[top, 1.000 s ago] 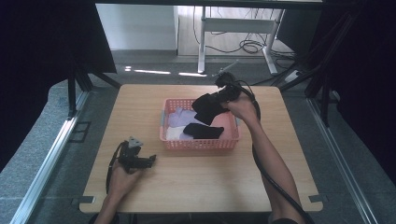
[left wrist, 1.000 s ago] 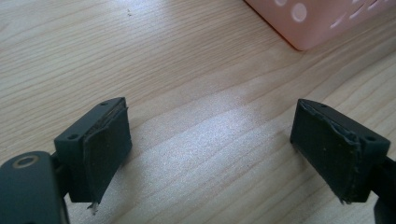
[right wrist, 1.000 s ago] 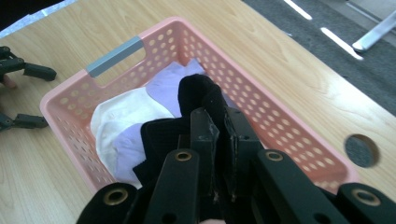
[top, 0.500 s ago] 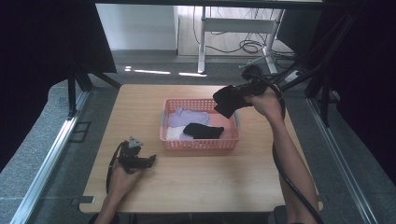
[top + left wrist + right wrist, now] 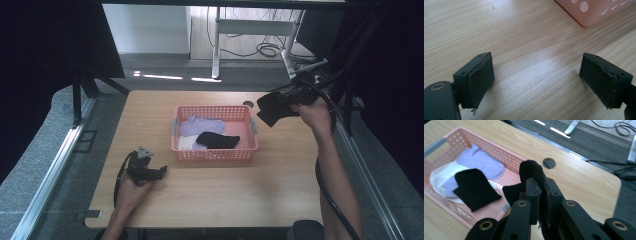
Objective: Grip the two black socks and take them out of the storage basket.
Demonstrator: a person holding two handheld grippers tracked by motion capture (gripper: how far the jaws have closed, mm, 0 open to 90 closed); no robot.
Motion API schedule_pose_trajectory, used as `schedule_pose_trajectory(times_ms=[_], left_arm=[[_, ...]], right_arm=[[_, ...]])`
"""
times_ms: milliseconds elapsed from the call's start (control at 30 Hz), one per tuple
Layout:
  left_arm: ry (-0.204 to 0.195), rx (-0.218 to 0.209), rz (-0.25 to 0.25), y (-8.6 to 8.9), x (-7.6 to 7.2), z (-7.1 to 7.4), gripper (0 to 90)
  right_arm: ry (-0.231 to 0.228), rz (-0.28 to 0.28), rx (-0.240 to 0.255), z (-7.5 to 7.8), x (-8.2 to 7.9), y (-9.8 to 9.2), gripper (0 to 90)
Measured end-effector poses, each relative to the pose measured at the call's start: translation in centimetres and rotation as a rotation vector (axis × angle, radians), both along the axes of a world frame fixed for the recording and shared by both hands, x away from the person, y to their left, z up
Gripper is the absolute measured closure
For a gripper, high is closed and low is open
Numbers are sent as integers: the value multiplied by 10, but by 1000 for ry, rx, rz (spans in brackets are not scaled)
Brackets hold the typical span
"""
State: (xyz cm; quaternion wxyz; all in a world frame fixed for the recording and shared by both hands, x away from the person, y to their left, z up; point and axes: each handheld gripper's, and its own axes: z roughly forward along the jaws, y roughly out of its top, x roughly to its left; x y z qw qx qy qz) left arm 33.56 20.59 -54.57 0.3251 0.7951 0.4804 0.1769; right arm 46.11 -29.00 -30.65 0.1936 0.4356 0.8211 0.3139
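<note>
The black sock [image 5: 272,108] has been carried clear of the basket [image 5: 215,152], pinched by the right gripper [image 5: 541,195]; its fingers are clamped on soft, limp fabric (best taken at a fold). Fabric bunched beyond the fingertips is revealed in the right gripper view; the left gripper [image 5: 536,80] is seen spread, empty, over the worktop [image 5: 524,45].

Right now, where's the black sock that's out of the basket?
Black sock hangs clamped in the right gripper, above the table just right of the basket.

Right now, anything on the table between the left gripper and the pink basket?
No. In the high view, bare wood separates the left gripper from the pink basket; the left gripper view shows the same between its open jaws.
</note>
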Motion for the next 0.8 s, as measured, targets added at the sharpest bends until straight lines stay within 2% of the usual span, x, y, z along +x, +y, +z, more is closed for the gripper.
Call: schedule_pose_trajectory(times_ms=[200,333,433,567,800], left_arm=[[-1,0,0,0,0,0,120],[2,0,-1,0,0,0,120],[2,1,-2,0,0,0,120],[2,0,0,0,0,0,120],[3,2,-3,0,0,0,120]], right_arm=[[5,-55,-14,-5,-4,-21,835],[24,-75,-18,-19,-4,-30,834],[42,-88,-31,-34,-3,-34,833],[65,-99,-77,-59,-1,-36,832],[115,-114,-86,-104,2,-38,830]])
